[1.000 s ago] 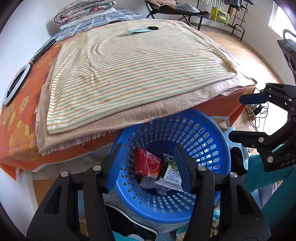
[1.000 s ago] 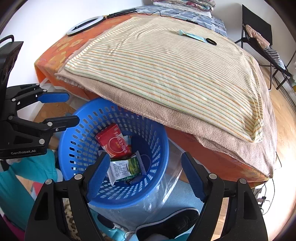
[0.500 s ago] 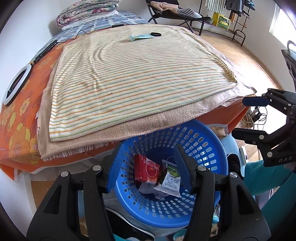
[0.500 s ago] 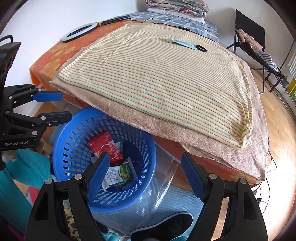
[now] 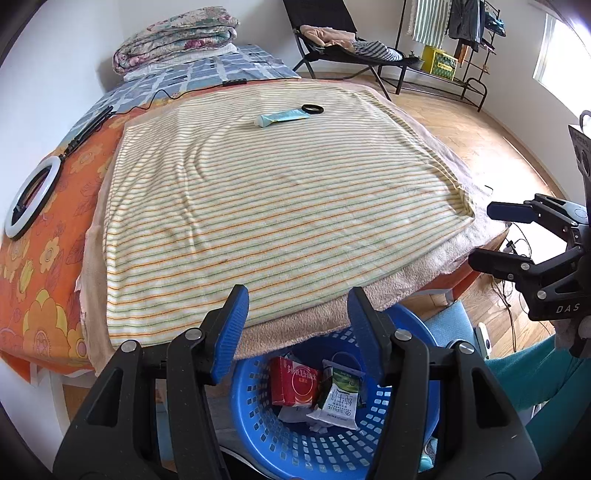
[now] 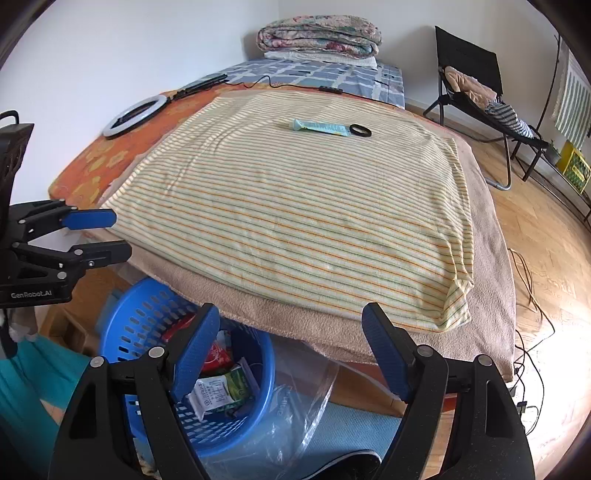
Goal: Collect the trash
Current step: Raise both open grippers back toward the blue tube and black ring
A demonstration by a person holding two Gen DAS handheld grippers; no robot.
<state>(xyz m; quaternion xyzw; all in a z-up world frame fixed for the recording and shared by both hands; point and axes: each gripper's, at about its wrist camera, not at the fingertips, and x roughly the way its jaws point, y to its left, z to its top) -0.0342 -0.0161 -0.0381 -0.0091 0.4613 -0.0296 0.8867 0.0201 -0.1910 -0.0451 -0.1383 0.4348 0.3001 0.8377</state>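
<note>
A blue plastic basket stands on the floor at the foot of the bed, also in the right wrist view. It holds a red packet and a green-and-white packet, which also shows in the right wrist view. A light blue tube and a black ring lie far off on the striped blanket; the tube and ring also show in the right wrist view. My left gripper is open and empty above the basket's near rim. My right gripper is open and empty over the bed edge.
A white ring light lies on the orange sheet at left. Folded quilts sit at the head of the bed. A folding chair and a clothes rack stand on the wooden floor. Clear plastic lies beside the basket. Cables trail at right.
Both grippers have lifted and tilted up from the basket towards the bed top. The basket now sits lower in both views. Both stay open and empty.
</note>
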